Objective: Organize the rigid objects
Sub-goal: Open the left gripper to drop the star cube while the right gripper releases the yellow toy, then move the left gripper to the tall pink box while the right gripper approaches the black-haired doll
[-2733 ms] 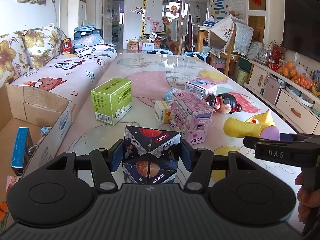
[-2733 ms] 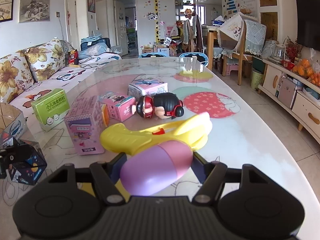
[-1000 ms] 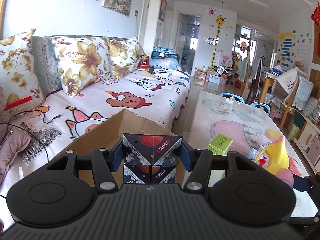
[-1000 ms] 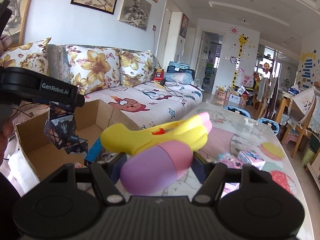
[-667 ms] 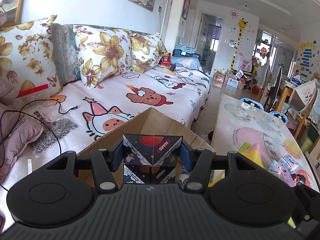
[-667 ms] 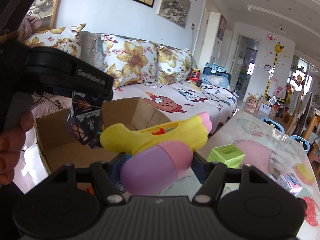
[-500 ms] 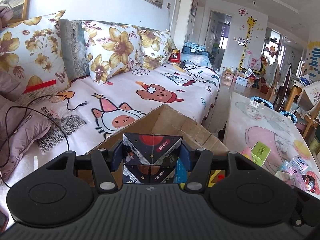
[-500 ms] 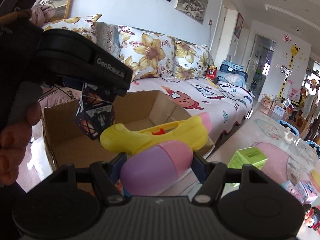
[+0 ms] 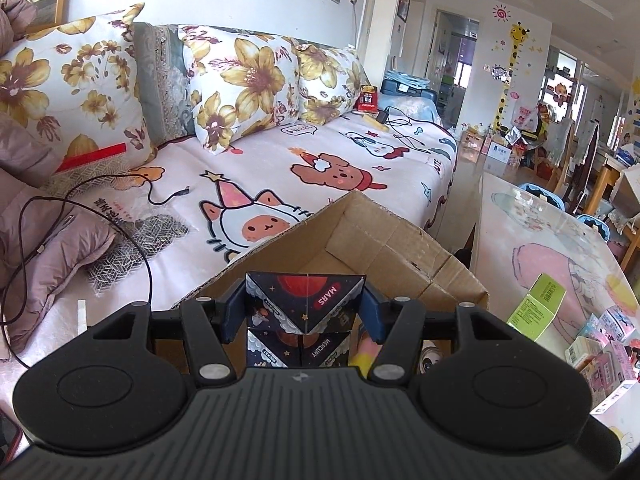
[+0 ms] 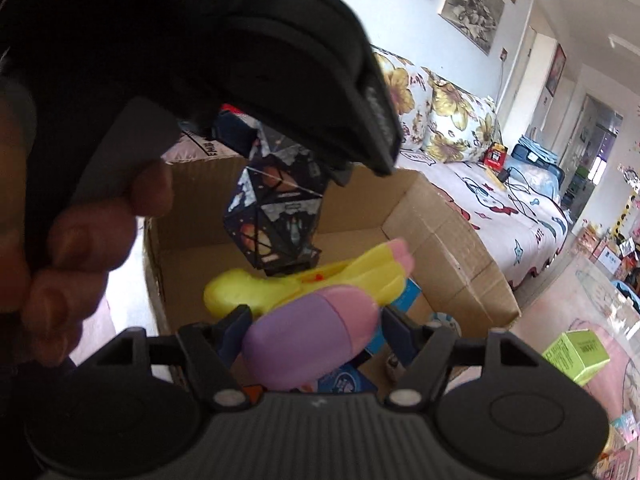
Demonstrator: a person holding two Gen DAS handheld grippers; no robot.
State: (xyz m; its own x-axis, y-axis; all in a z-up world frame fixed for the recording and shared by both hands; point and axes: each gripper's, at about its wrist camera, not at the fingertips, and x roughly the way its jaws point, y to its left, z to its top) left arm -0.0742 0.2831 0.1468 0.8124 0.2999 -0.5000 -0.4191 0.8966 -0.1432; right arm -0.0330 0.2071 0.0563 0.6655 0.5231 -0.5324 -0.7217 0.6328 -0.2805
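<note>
1. Hovering over the cardboard box (image 9: 404, 248), which sits beside the sofa (image 9: 320, 160), both tools carry one toy each; delivery is under way, not finished.
2. Left gripper (image 9: 306, 314): jaws clamped on the planet-print puzzle cube (image 9: 306, 308), held above the near edge of the box. In the right wrist view the same cube (image 10: 276, 216) hangs over the box interior, clear of the floor. Not yet let go.
3. Right gripper (image 10: 316, 336): jaws have just been opening, with the yellow-and-purple toy (image 10: 312, 336) between them. A gap shows at the right pad; the left side is too close to call. Toy looks freed or nearly so, low over the box (image 10: 440, 240), to the right of and below the cube.
4. Already in the box: a blue carton (image 10: 408, 296) and some other small items, partly hidden behind the toy.
5. Left on the table (image 9: 540, 240), far right: green box (image 9: 538, 306), several pink cartons (image 9: 612, 356), maybe more out of view.
6. Judgement: roughly mid-task. These two drops come first, then more trips to the table.
</note>
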